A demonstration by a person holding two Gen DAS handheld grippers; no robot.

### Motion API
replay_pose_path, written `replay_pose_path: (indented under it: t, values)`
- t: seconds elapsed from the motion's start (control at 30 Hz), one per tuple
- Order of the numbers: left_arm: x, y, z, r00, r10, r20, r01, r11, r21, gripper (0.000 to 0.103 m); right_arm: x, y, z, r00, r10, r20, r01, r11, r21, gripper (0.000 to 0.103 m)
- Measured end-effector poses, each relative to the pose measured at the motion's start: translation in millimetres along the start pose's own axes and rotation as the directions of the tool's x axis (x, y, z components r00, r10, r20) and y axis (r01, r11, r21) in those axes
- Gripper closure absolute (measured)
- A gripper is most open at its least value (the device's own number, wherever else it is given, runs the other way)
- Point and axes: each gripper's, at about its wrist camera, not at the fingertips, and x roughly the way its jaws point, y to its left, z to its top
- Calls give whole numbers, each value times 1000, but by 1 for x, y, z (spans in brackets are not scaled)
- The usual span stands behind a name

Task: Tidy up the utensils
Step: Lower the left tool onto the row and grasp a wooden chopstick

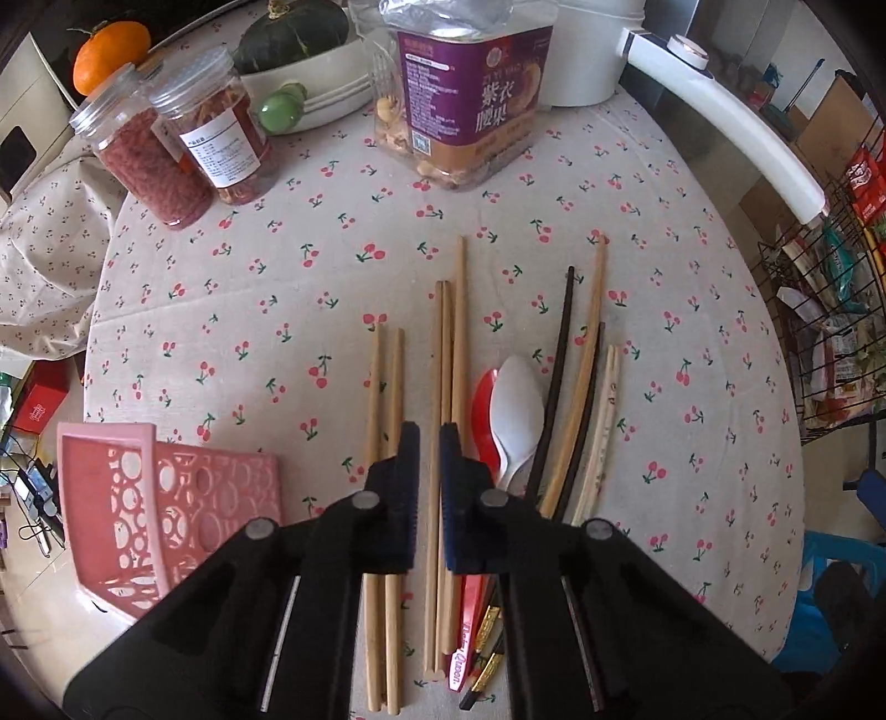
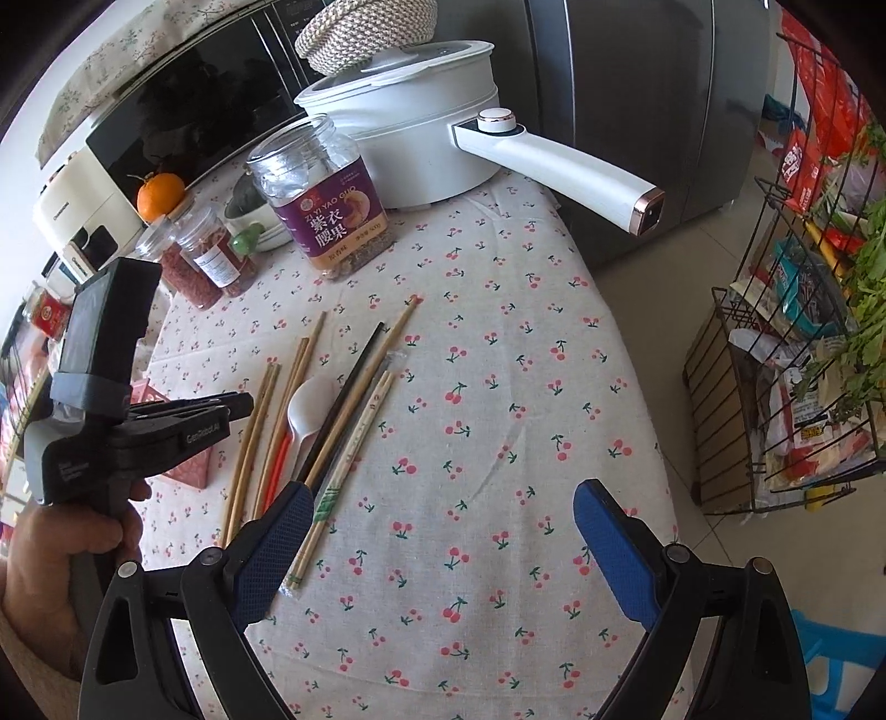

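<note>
Several wooden chopsticks (image 1: 451, 354) lie on the cherry-print tablecloth, with a white spoon (image 1: 518, 412), a red spoon (image 1: 483, 410), dark chopsticks (image 1: 560, 354) and a wrapped pair (image 1: 603, 421) beside them. My left gripper (image 1: 428, 443) hovers above the wooden chopsticks, jaws nearly shut with a narrow gap, holding nothing. It also shows in the right wrist view (image 2: 243, 401). A pink perforated basket (image 1: 166, 498) lies to its left. My right gripper (image 2: 443, 520) is wide open and empty, right of the wrapped chopsticks (image 2: 343, 471).
At the table's back stand two jars (image 1: 166, 149), a purple-labelled nut jar (image 1: 470, 94), a bowl with squash (image 1: 310, 61), an orange (image 1: 111, 52) and a white electric pot (image 2: 410, 144) with a long handle. A wire rack (image 2: 803, 360) stands on the right.
</note>
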Motion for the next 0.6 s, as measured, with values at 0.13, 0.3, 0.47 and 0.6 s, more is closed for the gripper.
replay_pose_path:
  t: [0.13,0.3,0.47,0.6]
  values:
    - [19,1,8,998,35,-49,-36,999,-12,95,2,-5,3,1000,1,-5,-1,1000,-5,7]
    - [31,7,11,994,68,-85,-72,997,-39,95,-1,-7,4,1000,2,2,-2,1000,-7,7]
    - [43,12,10,993,28,-119,-35,997,-62,96,-2,-5,3,1000,9,3,-9,1000,-11,7]
    - [45,11,8,994,21,-106,-27,998,-56,96,1,-4,3,1000,6,-1,-6,1000,-4,7]
